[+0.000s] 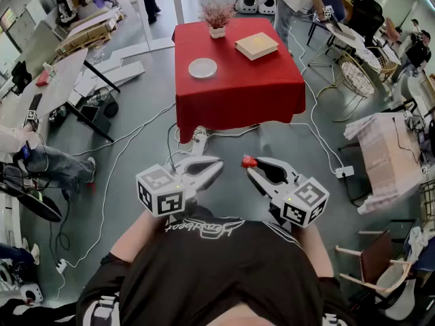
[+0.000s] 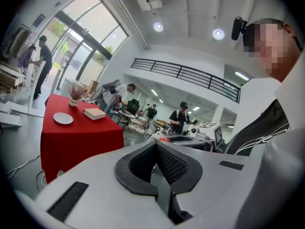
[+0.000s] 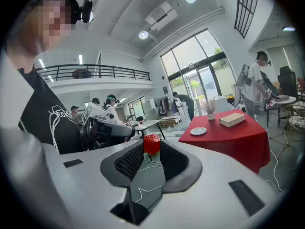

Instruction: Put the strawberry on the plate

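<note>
A small red strawberry (image 1: pixel 249 161) sits pinched between the tips of my right gripper (image 1: pixel 251 168); the right gripper view shows the strawberry (image 3: pixel 152 143) held at the jaw tips of the right gripper (image 3: pixel 151 147). My left gripper (image 1: pixel 216 164) hangs beside it, jaws shut with nothing between them, as the left gripper view shows around the left gripper (image 2: pixel 156 146). Both are held near my chest, well short of the red table (image 1: pixel 258 90). The white plate (image 1: pixel 202 68) lies on the table's left half, also visible as the plate (image 3: pixel 198 131) and the plate (image 2: pixel 63 119).
On the red table stand a tan book (image 1: pixel 256 45) and a potted plant (image 1: pixel 217 16). Cables (image 1: pixel 319 141) run over the grey floor between me and the table. Desks, chairs and several people ring the room.
</note>
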Demonstrator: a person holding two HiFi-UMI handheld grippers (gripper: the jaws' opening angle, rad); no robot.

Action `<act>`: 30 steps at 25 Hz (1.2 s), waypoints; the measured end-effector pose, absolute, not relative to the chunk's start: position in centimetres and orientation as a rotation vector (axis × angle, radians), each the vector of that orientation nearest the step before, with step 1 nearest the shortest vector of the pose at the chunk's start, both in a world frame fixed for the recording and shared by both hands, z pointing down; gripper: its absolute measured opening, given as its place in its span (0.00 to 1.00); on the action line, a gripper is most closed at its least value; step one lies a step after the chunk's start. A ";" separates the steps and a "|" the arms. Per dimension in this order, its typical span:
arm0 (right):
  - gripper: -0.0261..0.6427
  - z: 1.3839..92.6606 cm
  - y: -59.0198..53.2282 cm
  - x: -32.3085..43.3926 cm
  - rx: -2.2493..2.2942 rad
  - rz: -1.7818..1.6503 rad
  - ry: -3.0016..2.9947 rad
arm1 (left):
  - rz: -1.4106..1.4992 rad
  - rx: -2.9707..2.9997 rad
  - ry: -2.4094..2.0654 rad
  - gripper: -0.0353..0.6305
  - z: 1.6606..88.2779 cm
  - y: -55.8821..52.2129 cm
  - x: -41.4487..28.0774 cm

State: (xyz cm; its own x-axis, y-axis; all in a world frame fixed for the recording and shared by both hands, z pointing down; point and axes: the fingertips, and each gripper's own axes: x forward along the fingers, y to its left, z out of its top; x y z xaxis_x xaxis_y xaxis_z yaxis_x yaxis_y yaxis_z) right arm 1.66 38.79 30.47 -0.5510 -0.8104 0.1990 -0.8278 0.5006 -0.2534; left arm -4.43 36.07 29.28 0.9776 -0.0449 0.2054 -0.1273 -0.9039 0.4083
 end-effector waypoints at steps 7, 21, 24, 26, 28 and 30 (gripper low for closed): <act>0.19 30.6 39.6 2.3 1.484 0.510 -2.665 | 0.276 2.689 -0.129 0.06 29.3 36.8 -4.1; 0.19 31.3 39.8 2.8 1.524 0.570 -2.660 | 0.298 2.674 -0.118 0.06 30.0 36.8 -3.9; 0.19 31.7 39.2 3.4 1.547 0.599 -2.653 | 0.313 2.662 -0.117 0.06 30.5 35.8 -3.5; 0.19 31.9 38.8 3.9 1.560 0.616 -2.645 | 0.319 2.654 -0.109 0.06 30.6 35.1 -2.9; 0.19 32.1 38.2 4.5 1.575 0.630 -2.633 | 0.320 2.647 -0.098 0.06 30.7 34.2 -2.3; 0.19 32.3 37.3 5.2 1.586 0.647 -2.625 | 0.317 2.644 -0.088 0.06 30.8 33.2 -1.4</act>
State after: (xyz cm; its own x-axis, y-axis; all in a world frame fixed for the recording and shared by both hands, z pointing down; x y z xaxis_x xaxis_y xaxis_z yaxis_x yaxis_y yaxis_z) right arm 5.21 37.31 32.32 -0.4878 -0.8461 0.2150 -0.8490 0.4025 -0.3422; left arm -1.44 33.19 30.83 0.9712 -0.0072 0.2383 -0.1166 -0.8862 0.4484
